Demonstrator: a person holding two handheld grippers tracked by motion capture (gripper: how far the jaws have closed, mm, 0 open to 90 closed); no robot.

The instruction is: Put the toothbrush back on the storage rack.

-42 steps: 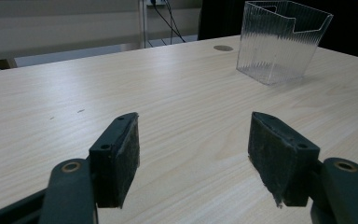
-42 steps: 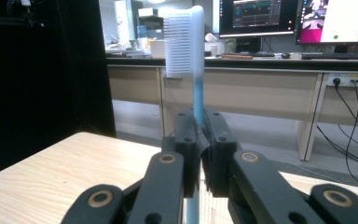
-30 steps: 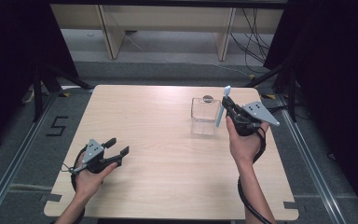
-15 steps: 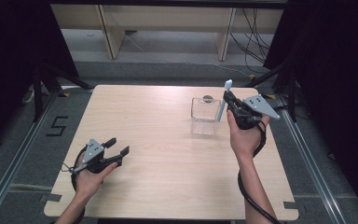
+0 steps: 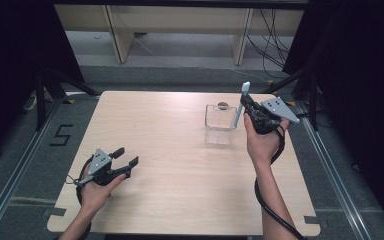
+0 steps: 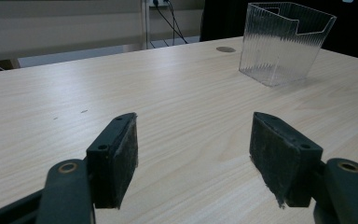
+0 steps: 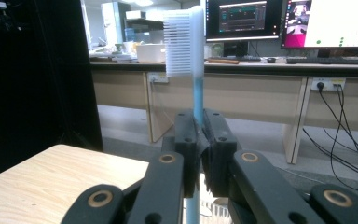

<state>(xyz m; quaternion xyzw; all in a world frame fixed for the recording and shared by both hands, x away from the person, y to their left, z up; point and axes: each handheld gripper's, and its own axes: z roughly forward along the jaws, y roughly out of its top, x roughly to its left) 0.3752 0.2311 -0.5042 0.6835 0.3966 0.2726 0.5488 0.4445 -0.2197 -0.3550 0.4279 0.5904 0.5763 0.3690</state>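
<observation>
1. Gripper work is taking place on the desk (image 5: 180, 165), a pale wooden top that is filling the middle of the high view, with grey floor and dark curtains lying around it.
2. Sitting toward 1 o'clock on the desk is the clear ribbed container (image 5: 220, 123), standing upright; in the left gripper view it (image 6: 284, 42) is standing far off at 1 o'clock, well apart from the jaws, with a notch cut in its rim.
3. At 3 o'clock of the container, the right gripper (image 5: 244, 106) is being held above the desk's right edge by the person's right hand (image 5: 263, 145), its jaws pointing up and away from the person.
4. Pinching the toothbrush (image 7: 196, 88) by its handle, the right gripper (image 7: 198, 140) is keeping its jaws pressed together on the pale blue shaft.
5. At 7 o'clock on the desk, the left gripper (image 5: 125, 157) is resting low in the person's left hand (image 5: 96, 192), its jaws spread wide with bare desk between its pads (image 6: 121, 154).
6. Standing upright, the toothbrush (image 5: 240, 104) is just beside the container's right wall at 3 o'clock, its white bristled head pointing to 12 o'clock.
7. A small dark round spot (image 5: 223, 105) is lying on the desk just behind the container at 12 o'clock.
</observation>
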